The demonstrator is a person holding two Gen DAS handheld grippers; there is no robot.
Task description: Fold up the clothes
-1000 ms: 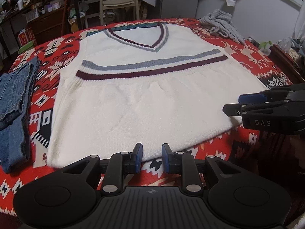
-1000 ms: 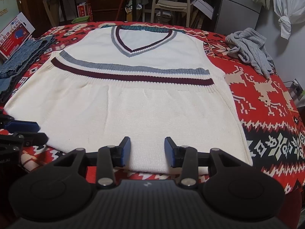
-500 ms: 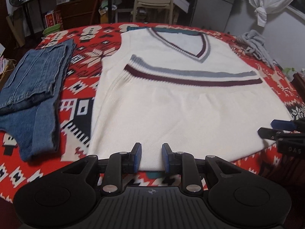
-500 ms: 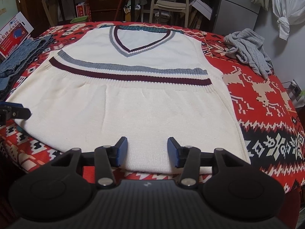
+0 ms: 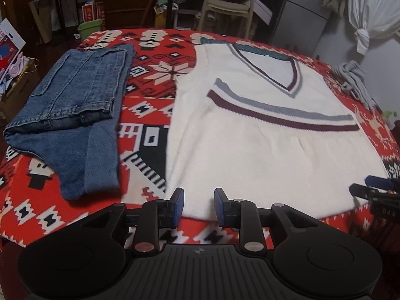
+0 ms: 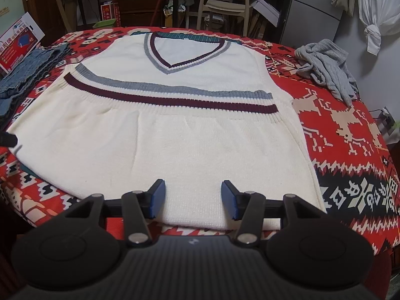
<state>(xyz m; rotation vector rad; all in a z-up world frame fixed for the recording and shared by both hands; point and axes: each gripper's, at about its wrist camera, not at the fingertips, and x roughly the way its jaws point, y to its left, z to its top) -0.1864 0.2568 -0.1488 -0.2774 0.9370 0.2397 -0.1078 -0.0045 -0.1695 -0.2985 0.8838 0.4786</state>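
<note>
Two grippers are hovering over the near hem of a cream knit vest that is lying flat on a red patterned cloth. Ahead of the right gripper, whose jaws are opening with nothing pinched, the hem is stretching. The left gripper is holding its jaws slightly apart, empty, with folded jeans lying off to its left.
</note>
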